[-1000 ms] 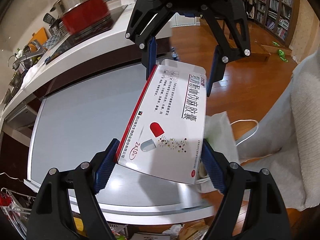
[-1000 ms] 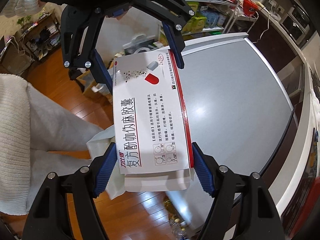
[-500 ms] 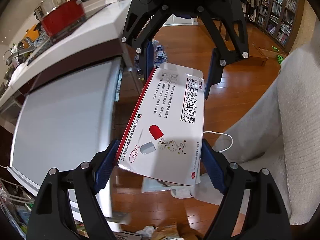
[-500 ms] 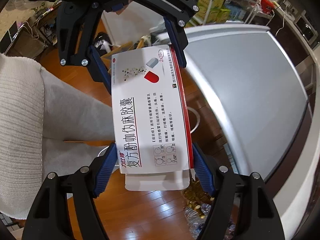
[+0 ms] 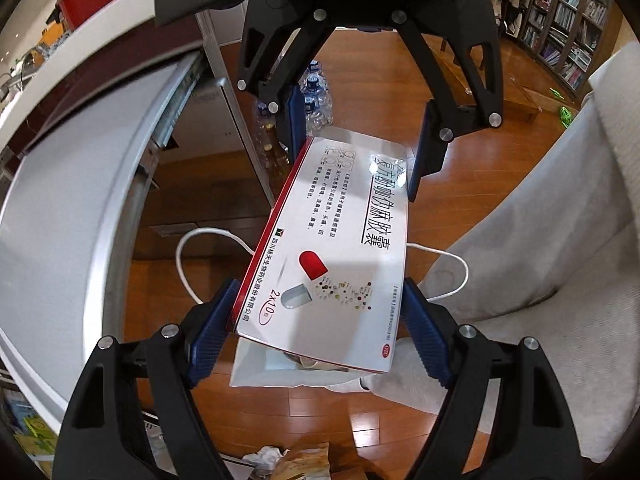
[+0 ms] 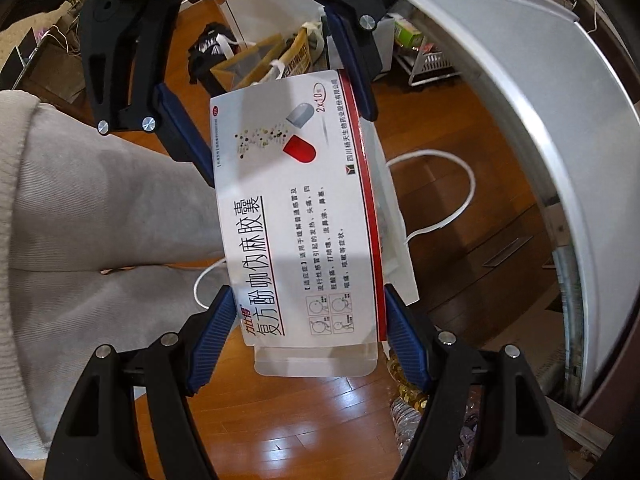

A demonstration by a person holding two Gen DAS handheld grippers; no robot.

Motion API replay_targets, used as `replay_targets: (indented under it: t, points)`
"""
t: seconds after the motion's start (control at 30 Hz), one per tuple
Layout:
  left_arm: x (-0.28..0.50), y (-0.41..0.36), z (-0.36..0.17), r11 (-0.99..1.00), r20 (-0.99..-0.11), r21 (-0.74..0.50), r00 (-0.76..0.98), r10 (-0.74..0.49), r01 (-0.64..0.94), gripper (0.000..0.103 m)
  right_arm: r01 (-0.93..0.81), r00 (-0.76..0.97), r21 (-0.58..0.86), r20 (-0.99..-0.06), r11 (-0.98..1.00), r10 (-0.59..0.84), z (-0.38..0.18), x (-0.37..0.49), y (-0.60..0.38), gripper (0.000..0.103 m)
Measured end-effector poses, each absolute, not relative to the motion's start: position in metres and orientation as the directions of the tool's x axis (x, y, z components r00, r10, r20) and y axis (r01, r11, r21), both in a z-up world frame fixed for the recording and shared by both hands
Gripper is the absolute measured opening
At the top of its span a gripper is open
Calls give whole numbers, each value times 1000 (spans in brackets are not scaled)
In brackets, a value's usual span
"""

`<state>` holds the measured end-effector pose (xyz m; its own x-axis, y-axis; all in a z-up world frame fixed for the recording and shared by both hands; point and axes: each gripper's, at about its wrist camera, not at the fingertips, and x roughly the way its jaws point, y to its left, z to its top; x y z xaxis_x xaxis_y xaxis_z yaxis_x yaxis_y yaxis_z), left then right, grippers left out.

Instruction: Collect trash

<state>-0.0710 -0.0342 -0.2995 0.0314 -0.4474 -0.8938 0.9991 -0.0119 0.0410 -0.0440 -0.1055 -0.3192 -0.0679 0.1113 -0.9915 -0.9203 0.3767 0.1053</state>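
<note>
Left wrist view, medicine box (image 5: 336, 248) — gripped endwise between both grippers' fingers (image 5: 212, 340).

The medicine box (image 6: 296, 216), gripped at both ends between each tool's pads, carried large black Chinese characters "复方酚咖伪麻胶囊", "2x10" in a red oval beside a red-and-grey capsule picture, a small red "OTC" mark, and "四川杨天生物药业股份有限公司" along its red stripe.

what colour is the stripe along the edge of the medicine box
Red, along one long edge of the white medicine box; clearest in the right wrist view.
</note>
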Motion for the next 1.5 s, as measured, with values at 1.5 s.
replay_targets:
  t: [1.5]
  points:
    - [-38, -20, -317, 498, -936, -43, 139, -323, 866, 92, -553, -63, 193, -980, 810, 190, -334, -60, -156, 93]
